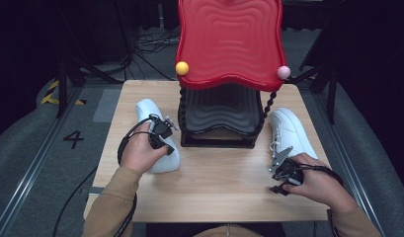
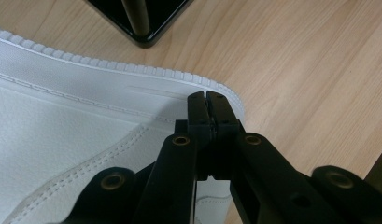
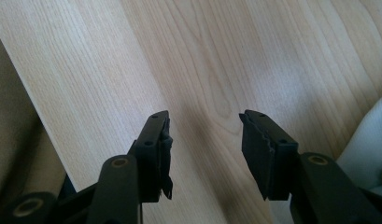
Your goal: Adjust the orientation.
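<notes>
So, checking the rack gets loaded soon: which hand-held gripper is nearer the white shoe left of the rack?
Left. The left hand-held gripper is right over the left white shoe, jaws shut. The right hand-held gripper is across the table, beside the other white shoe.

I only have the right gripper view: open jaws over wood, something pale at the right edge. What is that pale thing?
Observer: A white shoe lying on the table, right of a black rack with a red top. The right gripper is by its near end.
Operator: Is there another shoe?
Observer: Yes, a second white shoe lies left of the rack.
Operator: And the left gripper?
Observer: The left gripper is shut, tips over that shoe's edge by the sole. I can't tell whether it pinches anything.
</notes>
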`<control>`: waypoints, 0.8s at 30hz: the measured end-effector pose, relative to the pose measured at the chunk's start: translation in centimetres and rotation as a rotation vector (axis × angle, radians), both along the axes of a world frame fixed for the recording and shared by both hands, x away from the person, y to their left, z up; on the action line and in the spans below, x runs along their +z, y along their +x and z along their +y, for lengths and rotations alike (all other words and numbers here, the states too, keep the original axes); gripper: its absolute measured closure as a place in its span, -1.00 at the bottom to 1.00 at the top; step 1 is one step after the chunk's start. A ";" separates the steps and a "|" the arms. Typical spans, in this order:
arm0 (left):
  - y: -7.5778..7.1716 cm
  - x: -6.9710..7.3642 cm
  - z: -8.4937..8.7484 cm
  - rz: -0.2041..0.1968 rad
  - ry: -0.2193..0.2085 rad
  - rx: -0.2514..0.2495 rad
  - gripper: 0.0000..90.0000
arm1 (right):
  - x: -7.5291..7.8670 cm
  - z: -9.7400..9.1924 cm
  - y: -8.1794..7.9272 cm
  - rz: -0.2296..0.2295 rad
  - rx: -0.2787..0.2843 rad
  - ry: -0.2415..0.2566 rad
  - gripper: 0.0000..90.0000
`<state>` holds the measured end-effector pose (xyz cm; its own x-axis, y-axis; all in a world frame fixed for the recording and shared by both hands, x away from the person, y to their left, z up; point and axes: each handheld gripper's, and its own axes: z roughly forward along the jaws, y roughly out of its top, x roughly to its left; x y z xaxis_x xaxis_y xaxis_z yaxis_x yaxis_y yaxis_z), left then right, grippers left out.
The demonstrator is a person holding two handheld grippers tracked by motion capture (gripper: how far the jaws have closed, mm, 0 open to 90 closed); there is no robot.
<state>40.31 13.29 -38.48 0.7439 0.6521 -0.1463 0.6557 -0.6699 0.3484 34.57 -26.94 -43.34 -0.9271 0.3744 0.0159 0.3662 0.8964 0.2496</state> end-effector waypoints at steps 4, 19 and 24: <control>0.4 -0.1 -0.6 -0.001 -0.015 -0.007 0.97 | 0.0 -0.4 -0.1 0.000 -0.015 0.003 0.16; -0.1 2.5 -2.6 -0.077 -0.084 -0.001 0.02 | 0.0 -1.3 -0.6 -0.008 -0.054 0.020 0.11; -0.3 3.2 -2.2 -0.091 -0.051 -0.007 -0.06 | -0.1 -1.3 -0.6 -0.008 -0.056 0.022 0.09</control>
<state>39.97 11.05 -35.26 0.7601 0.6403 -0.1109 0.6152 -0.6540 0.4403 33.98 -28.29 -43.43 -0.9049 0.4252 0.0176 0.4136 0.8689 0.2720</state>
